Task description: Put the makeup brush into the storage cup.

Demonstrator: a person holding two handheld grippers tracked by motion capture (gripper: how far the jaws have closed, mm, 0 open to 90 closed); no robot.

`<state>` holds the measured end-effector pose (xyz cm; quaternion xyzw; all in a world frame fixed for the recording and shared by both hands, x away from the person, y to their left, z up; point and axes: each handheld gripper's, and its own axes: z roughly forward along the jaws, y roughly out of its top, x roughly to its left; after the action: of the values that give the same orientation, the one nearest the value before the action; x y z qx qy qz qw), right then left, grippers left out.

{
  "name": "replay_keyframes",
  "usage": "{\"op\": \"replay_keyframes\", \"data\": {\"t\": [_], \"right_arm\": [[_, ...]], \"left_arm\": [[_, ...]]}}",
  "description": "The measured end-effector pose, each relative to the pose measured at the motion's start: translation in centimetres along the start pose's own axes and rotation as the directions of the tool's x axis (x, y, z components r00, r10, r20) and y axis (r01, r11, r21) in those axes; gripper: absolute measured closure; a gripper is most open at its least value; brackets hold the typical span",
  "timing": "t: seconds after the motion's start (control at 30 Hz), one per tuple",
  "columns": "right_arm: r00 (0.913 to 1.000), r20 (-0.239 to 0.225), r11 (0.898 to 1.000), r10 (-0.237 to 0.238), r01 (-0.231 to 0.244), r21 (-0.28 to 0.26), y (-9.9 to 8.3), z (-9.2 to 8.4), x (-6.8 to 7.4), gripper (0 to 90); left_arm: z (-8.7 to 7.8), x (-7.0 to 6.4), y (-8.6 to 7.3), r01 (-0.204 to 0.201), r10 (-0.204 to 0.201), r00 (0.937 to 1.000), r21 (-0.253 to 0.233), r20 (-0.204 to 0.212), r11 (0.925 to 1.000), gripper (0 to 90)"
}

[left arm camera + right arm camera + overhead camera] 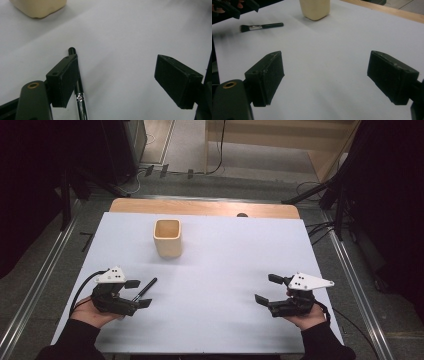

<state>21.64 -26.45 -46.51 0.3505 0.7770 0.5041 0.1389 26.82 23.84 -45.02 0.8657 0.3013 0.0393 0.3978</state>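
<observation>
Covering table (210,209): white sheet (225,270) (grey floor (45,270) around).

The high view looks forward and down on the white table (215,265) from above my side, with the cream cup (167,238) near the far middle. My left gripper view sits low and close to the sheet, facing toward the cup (37,7), whose base cuts its top edge, with the brush (79,92) just beneath. My right gripper view looks across the sheet toward the same cup (314,8) from farther off, sharing cup and brush (260,26) with the others.
</observation>
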Motion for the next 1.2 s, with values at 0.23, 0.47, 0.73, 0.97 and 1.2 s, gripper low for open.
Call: {"op": "replay_keyframes", "data": {"t": [0.23,0.47,0.73,0.97,1.2], "right_arm": [[1.0,-0.003,1.0,-0.005,0.005,-0.004,-0.06,0.02,0.11,14.6],[1.0,0.0,1.0,0.006,-0.006,-0.017,-0.07,-0.15,0.02,14.9],[0.9997,0.003,0.999,0.024,-0.024,-0.027,-0.08,-0.22,0.04,14.9],[0.9994,0.007,0.999,0.034,-0.033,-0.036,0.02,-0.09,0.12,15.0],[0.9994,0.008,0.999,0.033,-0.033,-0.033,-0.04,-0.16,0.04,15.2]], "left_arm": [[-0.09,-0.31,-0.06,0.005,-0.006,1.0,-0.005,-0.004,1.0,20.5],[-0.13,-0.33,-0.15,0.018,-0.018,0.9998,-0.018,-0.007,0.9997,20.5],[0.08,-0.5,0.03,0.025,-0.025,0.9997,-0.033,-0.004,0.9991,20.5],[0.23,-0.52,0.18,0.038,-0.038,0.9992,-0.045,-0.011,0.9983,20.5],[0.29,-0.64,0.15,0.031,-0.032,0.9994,-0.039,-0.016,0.9988,20.6]]}}
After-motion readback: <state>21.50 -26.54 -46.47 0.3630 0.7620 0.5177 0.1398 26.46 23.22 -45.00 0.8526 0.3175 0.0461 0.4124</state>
